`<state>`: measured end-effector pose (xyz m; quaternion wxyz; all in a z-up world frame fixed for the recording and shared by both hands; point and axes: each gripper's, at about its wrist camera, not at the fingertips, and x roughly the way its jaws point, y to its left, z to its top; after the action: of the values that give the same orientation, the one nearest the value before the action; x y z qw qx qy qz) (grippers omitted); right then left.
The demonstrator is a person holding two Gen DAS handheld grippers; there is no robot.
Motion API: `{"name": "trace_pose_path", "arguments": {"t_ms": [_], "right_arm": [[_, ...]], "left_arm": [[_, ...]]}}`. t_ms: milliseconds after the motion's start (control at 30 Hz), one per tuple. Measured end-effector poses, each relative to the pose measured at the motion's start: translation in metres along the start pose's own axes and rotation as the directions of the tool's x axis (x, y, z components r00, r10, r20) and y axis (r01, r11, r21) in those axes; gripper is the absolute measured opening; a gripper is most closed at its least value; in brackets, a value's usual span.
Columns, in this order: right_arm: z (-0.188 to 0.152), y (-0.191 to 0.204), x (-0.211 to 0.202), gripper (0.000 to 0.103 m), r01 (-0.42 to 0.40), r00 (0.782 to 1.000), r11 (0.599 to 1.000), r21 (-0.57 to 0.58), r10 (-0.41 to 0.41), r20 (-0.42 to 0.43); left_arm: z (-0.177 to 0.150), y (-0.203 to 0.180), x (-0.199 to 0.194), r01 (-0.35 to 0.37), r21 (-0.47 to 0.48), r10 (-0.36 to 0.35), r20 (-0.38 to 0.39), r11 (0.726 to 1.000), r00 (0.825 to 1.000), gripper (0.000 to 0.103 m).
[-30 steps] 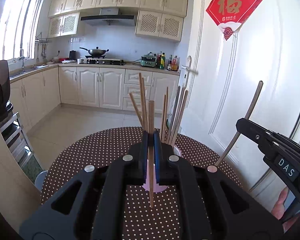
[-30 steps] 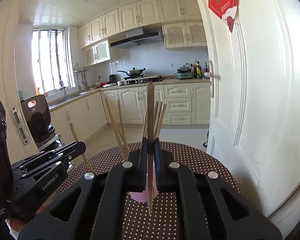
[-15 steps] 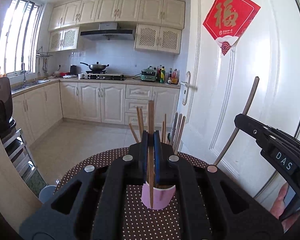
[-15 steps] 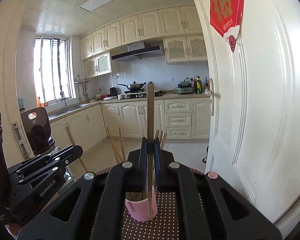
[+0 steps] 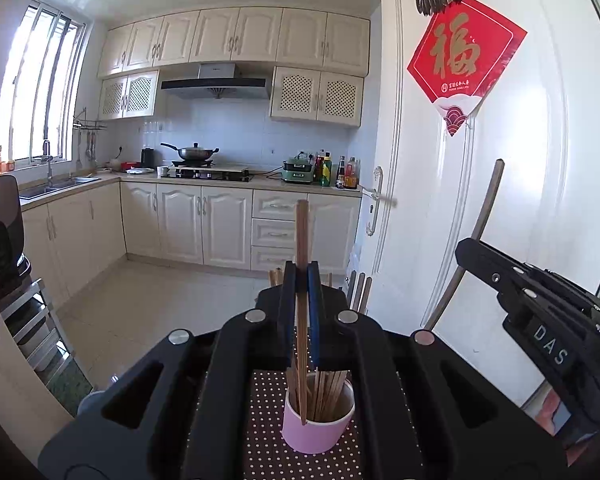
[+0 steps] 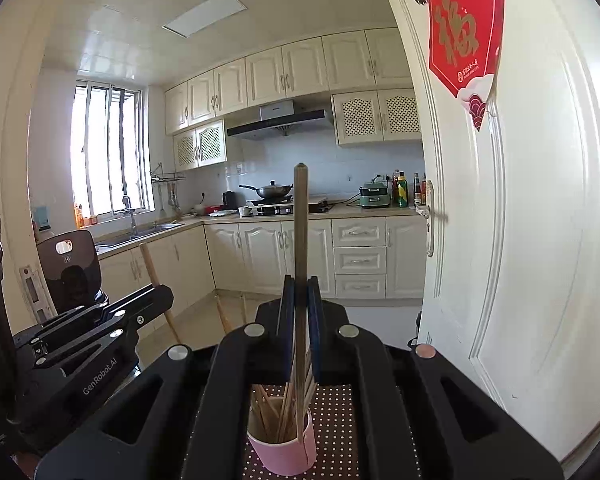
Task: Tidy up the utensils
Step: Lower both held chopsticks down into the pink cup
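Both tongs have risen, left tongs [image 5: 301, 280] and right tongs [image 6: 300, 284] each clenched on a chopstick [image 5: 302, 236].

Two grippers: left gripper [image 5: 301, 280], right gripper [image 6: 301, 284], each clamping one chopstick: light one [image 5: 301, 232], darker one [image 6: 300, 216]. One pink cup [image 5: 318, 428] at 6 o'clock, chopstick bundle [image 5: 328, 390] inside, uncountable. One dotted tablecloth [image 5: 268, 452].
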<state>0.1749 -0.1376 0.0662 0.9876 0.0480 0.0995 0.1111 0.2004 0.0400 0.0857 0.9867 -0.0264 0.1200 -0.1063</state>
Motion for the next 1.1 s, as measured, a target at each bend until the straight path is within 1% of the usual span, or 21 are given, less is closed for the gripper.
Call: {"name": "trace_pose_path", "arguments": {"t_ms": [267, 400, 533, 600, 767, 933, 1100], "right_arm": [[-0.001, -0.003, 0.029, 0.005, -0.028, 0.999, 0.999, 0.026, 0.028, -0.032], [0.002, -0.002, 0.033, 0.005, -0.038, 0.999, 0.999, 0.029, 0.038, -0.031], [0.007, -0.001, 0.034, 0.005, -0.04, 0.999, 0.999, 0.026, 0.041, -0.023], [0.008, 0.0, 0.036, 0.005, -0.042, 0.999, 0.999, 0.02, 0.043, -0.024], [0.001, 0.002, 0.041, 0.005, -0.048, 0.998, 0.999, 0.022, 0.049, -0.04], [-0.009, 0.002, 0.052, 0.005, -0.045, 0.996, 0.999, 0.022, 0.047, -0.081], [-0.023, -0.004, 0.063, 0.005, -0.046, 0.99, 0.998, 0.042, 0.051, -0.13]], "left_arm": [[0.003, 0.0, 0.013, 0.01, 0.009, -0.01, -0.002, 1.0, 1.0, 0.006], [0.009, -0.002, 0.015, 0.003, 0.026, -0.004, 0.013, 1.0, 1.0, 0.006], [0.016, -0.002, 0.017, 0.009, 0.013, -0.009, 0.013, 1.0, 1.0, 0.006], [0.02, -0.003, 0.016, 0.006, 0.014, -0.006, 0.028, 1.0, 1.0, 0.006], [0.026, -0.002, 0.02, 0.007, -0.002, -0.007, 0.04, 1.0, 0.999, 0.006], [0.013, -0.002, 0.034, 0.006, -0.003, -0.006, 0.001, 1.0, 1.0, 0.006], [-0.008, 0.005, 0.056, -0.007, -0.032, 0.004, -0.071, 0.999, 0.997, 0.006]]}}
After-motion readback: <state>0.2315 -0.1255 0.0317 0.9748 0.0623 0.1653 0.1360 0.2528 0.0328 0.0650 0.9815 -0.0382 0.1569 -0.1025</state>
